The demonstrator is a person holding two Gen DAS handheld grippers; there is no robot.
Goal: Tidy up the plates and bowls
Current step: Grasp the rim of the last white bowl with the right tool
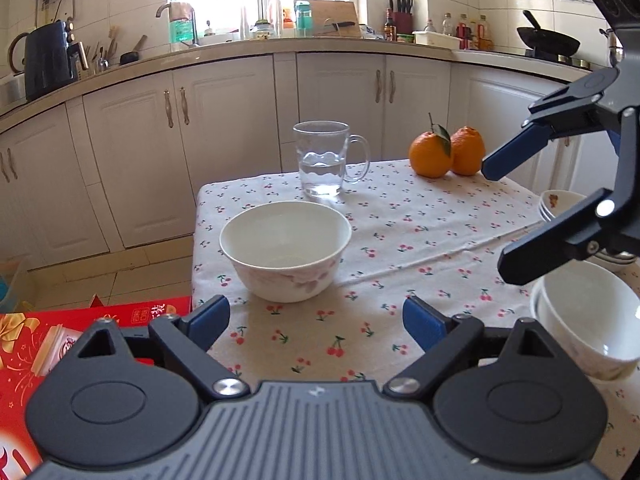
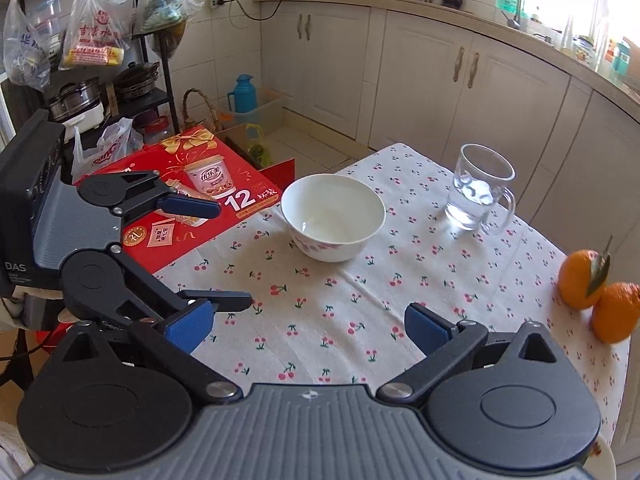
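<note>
Gaping wide and empty, the left gripper spreads its blue fingers low in the frame, aimed at the lone white bowl centre-left on the cherry-print counter. At right, the right gripper is also open, holding nothing, above the stacked bowls. Judging by this, a reach is in hand; next, close on the lone bowl's rim.

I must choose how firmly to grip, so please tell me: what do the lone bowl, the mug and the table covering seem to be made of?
Bowl: likely glazed ceramic, white and glossy, with a pink floral print. Mug: clear glass, the water shows through it. Tablecloth: apparently woven cotton, matte and creased, with a cherry print.
</note>
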